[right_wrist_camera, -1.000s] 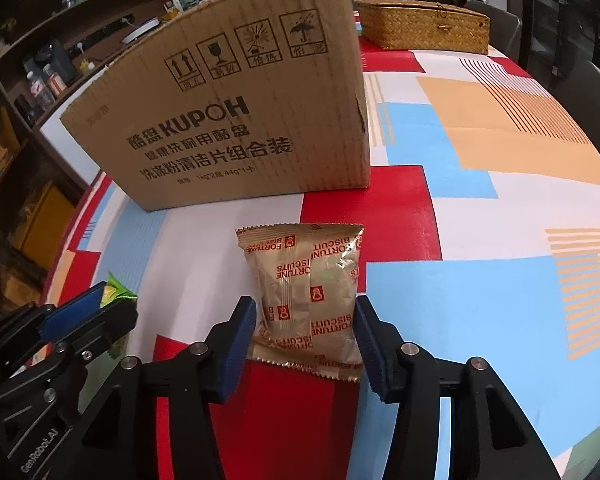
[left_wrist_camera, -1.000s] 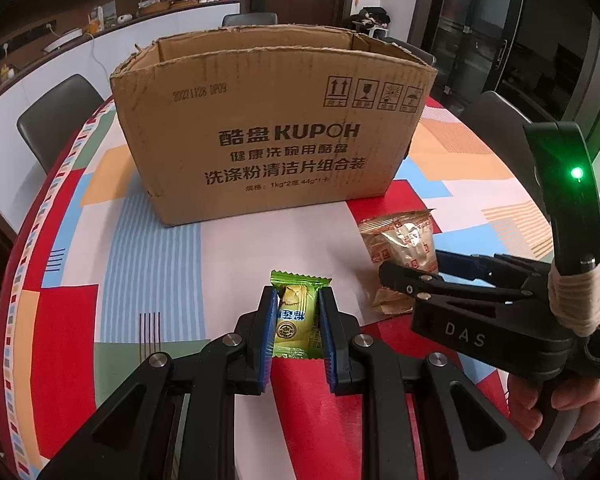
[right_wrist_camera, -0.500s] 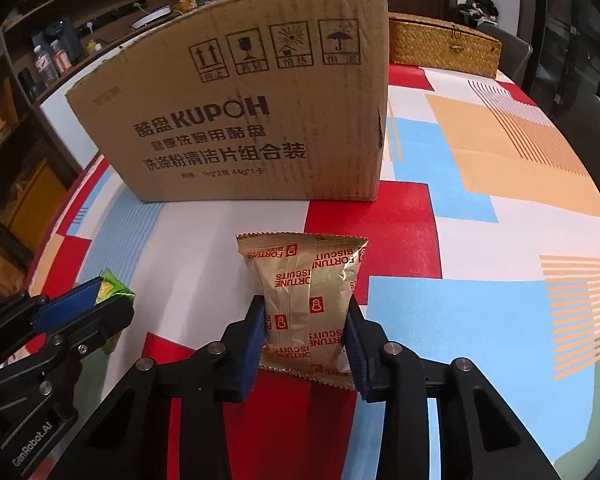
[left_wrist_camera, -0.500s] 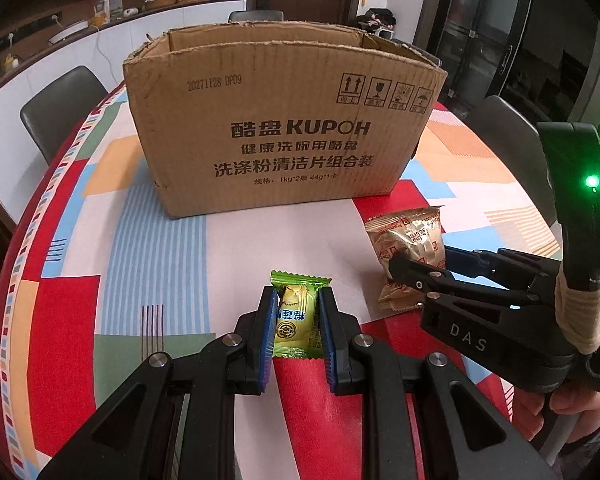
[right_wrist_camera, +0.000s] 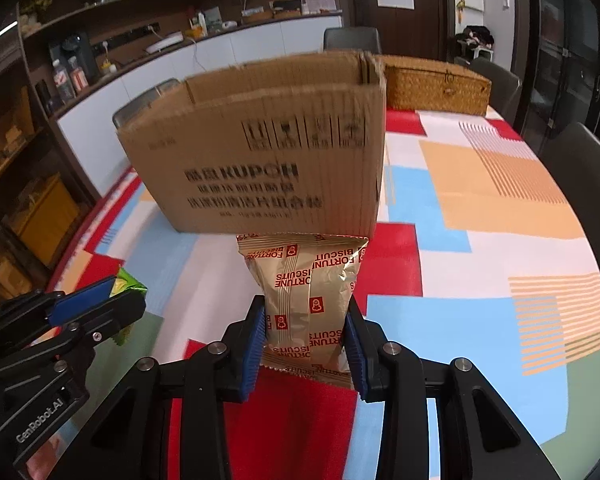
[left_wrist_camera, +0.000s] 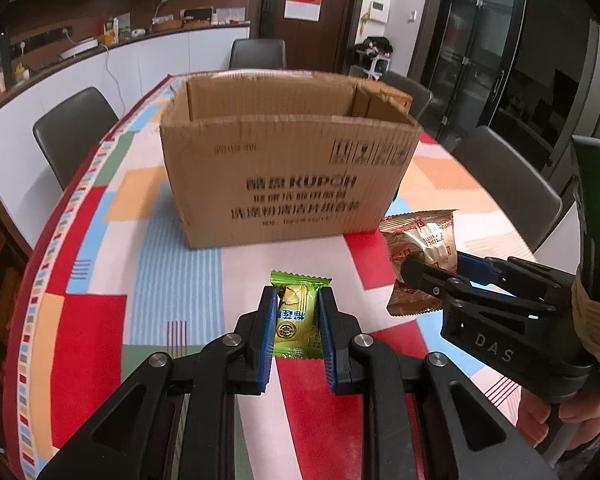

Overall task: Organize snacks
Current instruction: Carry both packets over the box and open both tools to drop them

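Gold biscuit packet point(right_wrist_camera: 312, 304) clamped in right gripper point(right_wrist_camera: 306, 340); left gripper point(left_wrist_camera: 296, 320) grasps green candy point(left_wrist_camera: 294, 316), both angled downward.

wicker basket point(right_wrist_camera: 436, 86), grey chairs point(left_wrist_camera: 74, 128), patchwork tablecloth point(right_wrist_camera: 480, 220)

Changes since a second ago — right gripper point(right_wrist_camera: 306, 330): jaws, formerly spread either side of the gold biscuit packet point(right_wrist_camera: 308, 296), now clamped on its flanks. Packet: formerly flat on the tablecloth point(right_wrist_camera: 480, 248), now raised clear of it. Left gripper point(left_wrist_camera: 298, 320): raised as well, carrying the green-yellow candy point(left_wrist_camera: 296, 316). Cardboard box point(left_wrist_camera: 288, 172): interior now visible over its rim — previously only the front face showed.
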Demonstrator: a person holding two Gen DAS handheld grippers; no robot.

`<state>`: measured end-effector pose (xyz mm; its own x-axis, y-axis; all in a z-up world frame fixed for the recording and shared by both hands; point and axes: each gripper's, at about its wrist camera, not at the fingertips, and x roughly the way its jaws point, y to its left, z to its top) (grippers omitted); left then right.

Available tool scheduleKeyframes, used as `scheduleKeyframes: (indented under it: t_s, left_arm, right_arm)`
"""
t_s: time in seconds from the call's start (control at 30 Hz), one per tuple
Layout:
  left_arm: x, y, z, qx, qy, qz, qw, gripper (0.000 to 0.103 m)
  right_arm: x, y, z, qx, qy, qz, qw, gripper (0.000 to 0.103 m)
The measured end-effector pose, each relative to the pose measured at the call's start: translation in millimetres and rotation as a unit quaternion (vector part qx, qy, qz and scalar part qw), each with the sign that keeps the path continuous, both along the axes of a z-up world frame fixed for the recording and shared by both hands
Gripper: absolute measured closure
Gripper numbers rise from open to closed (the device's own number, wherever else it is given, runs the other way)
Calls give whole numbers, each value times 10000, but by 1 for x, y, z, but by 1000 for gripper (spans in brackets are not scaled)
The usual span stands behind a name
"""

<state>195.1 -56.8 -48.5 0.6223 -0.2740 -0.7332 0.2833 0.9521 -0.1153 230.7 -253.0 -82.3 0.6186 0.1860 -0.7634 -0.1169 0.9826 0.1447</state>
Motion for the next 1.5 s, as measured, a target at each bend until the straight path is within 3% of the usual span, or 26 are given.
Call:
scheduleKeyframes:
  t_s: [0.53,0.77,1.17,1.5]
  left_arm:
    - [16,11,77,-45,-897,129,9959,82]
    - [45,18,98,-102,-1000,215,9947,82]
    - [98,13,122,113,-1112,223,9935,82]
    - [135,6,118,197,-901,242,9954,81]
  right_arm:
    - [5,6,76,129,-966,9,9952,65]
    - [22,9,109,-39,-1331,13,9911,65]
    - [73,14,130,-100,-1292,98,9915,65]
    - [108,18,132,-350,-1137,147,9928,65]
